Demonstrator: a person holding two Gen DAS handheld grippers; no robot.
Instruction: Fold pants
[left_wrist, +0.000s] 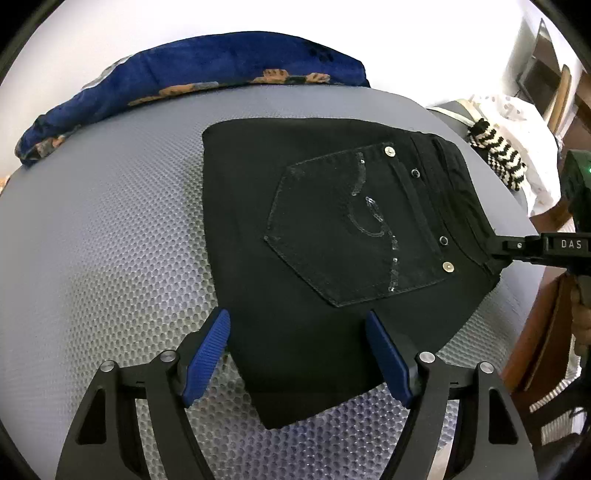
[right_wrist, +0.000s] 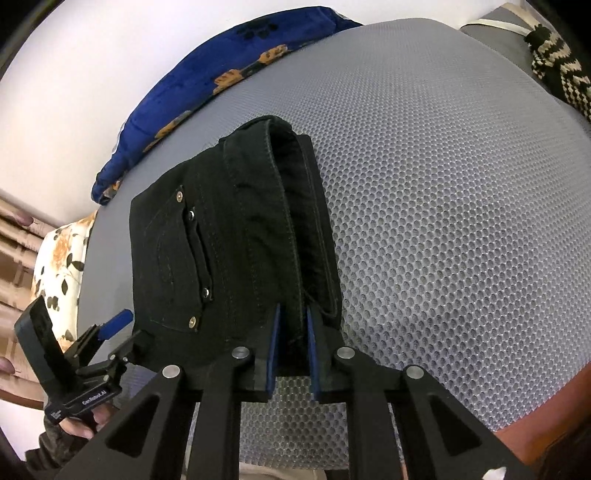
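Observation:
The black pants (left_wrist: 332, 236) lie folded into a compact rectangle on the grey mesh surface (left_wrist: 110, 240), back pocket with studs facing up. My left gripper (left_wrist: 299, 354) is open, its blue pads either side of the near edge of the fold, low over the fabric. My right gripper (right_wrist: 291, 343) is shut on the waistband end of the pants (right_wrist: 236, 251); it also shows in the left wrist view (left_wrist: 496, 249) at the right edge of the fold. The left gripper shows in the right wrist view (right_wrist: 110, 332) at the far left corner.
A blue blanket with orange print (left_wrist: 192, 74) lies along the far edge of the surface. A black-and-white knitted item (left_wrist: 498, 155) sits at the far right. A floral cushion (right_wrist: 62, 258) and wooden furniture (left_wrist: 543, 332) flank the surface.

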